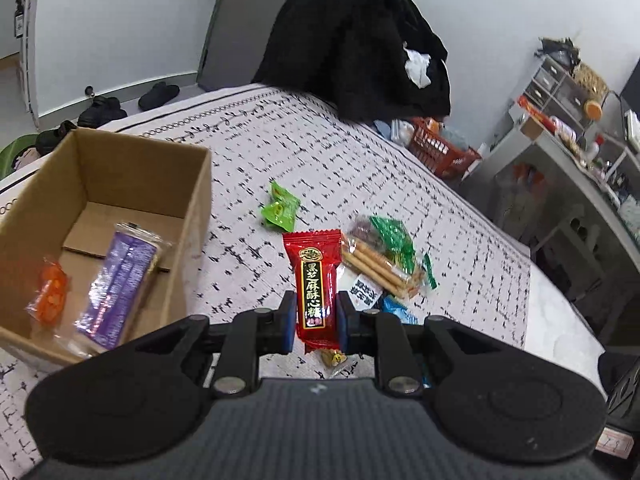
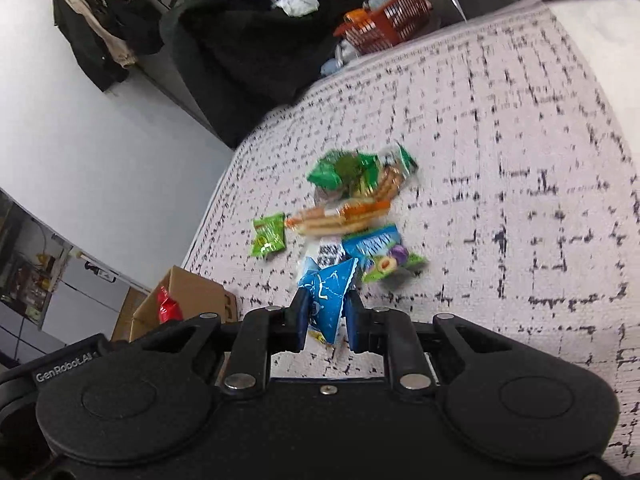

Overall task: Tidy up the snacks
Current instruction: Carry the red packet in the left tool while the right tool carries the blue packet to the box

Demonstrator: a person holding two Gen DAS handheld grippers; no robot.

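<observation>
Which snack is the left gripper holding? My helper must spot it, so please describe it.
Just right of the cardboard box on the patterned bedspread, the left gripper is shut on the red packet. It alone is red with a black, gold-lettered label.

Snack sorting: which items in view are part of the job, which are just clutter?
Job:
- red candy packet in left tongs
- blue packet in right tongs
- cardboard box, purple packet and orange candy inside
- loose green candy, biscuit sticks

Clutter:
- black coat
- red basket
- shoes
</observation>
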